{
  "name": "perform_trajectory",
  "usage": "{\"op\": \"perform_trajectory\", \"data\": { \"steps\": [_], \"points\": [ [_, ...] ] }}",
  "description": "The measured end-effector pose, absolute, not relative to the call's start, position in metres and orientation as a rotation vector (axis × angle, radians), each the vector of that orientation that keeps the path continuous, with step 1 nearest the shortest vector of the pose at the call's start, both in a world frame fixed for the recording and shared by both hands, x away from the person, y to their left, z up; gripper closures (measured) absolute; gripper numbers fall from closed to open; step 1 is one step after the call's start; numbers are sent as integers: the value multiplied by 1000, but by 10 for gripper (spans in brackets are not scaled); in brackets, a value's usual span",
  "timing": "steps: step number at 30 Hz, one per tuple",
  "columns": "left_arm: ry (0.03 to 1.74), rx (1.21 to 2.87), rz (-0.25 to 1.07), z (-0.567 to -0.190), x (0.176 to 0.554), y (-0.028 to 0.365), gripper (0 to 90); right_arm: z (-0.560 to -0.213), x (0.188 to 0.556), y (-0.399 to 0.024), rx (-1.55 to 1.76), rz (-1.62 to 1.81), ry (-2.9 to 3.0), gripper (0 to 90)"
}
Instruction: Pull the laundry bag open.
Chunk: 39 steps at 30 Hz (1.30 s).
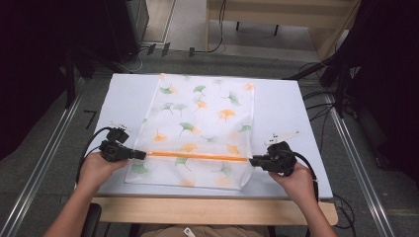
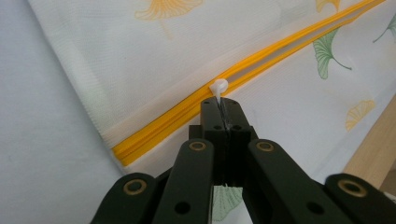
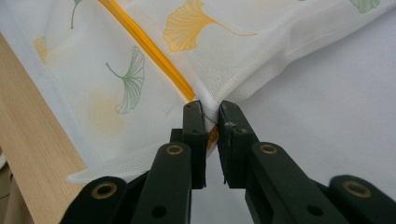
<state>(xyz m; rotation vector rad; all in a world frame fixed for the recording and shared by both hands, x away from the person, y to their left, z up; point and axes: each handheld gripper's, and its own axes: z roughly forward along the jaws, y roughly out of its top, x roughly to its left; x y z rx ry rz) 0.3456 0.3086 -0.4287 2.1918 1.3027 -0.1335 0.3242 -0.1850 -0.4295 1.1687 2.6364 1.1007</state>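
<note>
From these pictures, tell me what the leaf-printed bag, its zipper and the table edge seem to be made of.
Bag: fine white mesh fabric, likely synthetic; a woven grid shows, matte and translucent.
Zipper: orange, probably plastic or nylon, slightly glossy; its white pull looks like moulded plastic.
Table edge: pale wood or wood-look laminate; grain lines show.

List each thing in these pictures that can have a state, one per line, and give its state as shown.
Mesh bag: flat on the table.
Orange zipper: closed along its visible length.
White zipper pull: pinched in the left gripper.
Left gripper: shut on the pull.
Right gripper: shut on the bag's edge.
</note>
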Motion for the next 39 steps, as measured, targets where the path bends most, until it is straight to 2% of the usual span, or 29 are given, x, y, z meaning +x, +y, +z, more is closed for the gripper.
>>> {"op": "perform_trajectory", "data": {
  "steps": [17,39],
  "points": [
    [1360,2171,-104,-428,341,335,900,-430,325,-185,1181,1097,2641,844],
    [1373,2147,-104,-428,341,336,900,-430,325,-185,1177,1092,2645,844]
  ]
}}
